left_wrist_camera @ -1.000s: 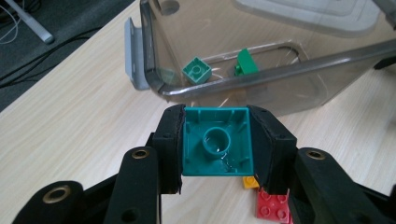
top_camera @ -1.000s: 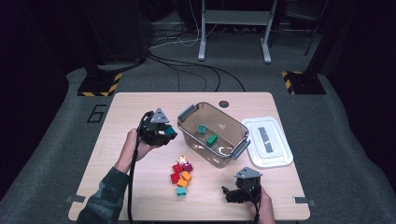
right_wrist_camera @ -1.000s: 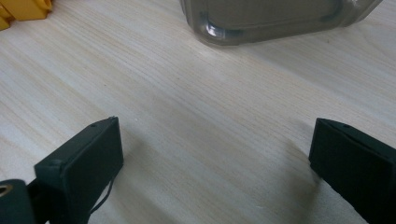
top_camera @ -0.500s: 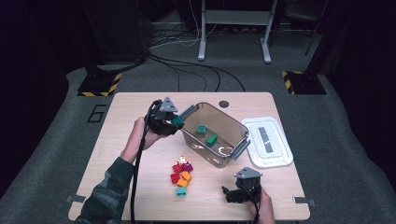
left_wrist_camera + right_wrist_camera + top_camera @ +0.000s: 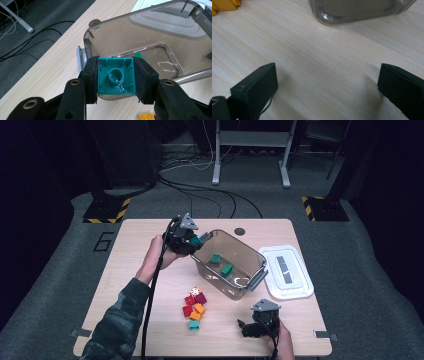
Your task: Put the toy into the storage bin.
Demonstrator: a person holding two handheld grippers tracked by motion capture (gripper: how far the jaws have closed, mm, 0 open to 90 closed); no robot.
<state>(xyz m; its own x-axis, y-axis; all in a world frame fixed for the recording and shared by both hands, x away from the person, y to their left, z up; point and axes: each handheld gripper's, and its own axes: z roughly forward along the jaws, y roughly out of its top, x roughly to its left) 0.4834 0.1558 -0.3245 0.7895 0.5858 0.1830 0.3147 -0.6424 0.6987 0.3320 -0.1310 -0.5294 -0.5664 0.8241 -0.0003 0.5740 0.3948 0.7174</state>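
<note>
Bricks: two green ones (image 5: 221, 264) lie in the clear bin (image 5: 252, 256); left tool (image 5: 116, 80) clamps a teal brick (image 5: 116, 78) at its rim, six wait on the table (image 5: 125, 270); right tool (image 5: 327, 90) gapes wide, idle.

Teal plastic brick (image 5: 116, 78), underside to camera, has its side faces covered by the black jaw pads clamped on it. Behind it, a small green piece (image 5: 138, 55) in the clear plastic bin (image 5: 150, 37) is mostly blocked. An orange studded brick (image 5: 147, 117) is cut off at the frame's bottom edge. In the right gripper view, a yellow object (image 5: 224, 4) is cropped at top left, shape unclear.
</note>
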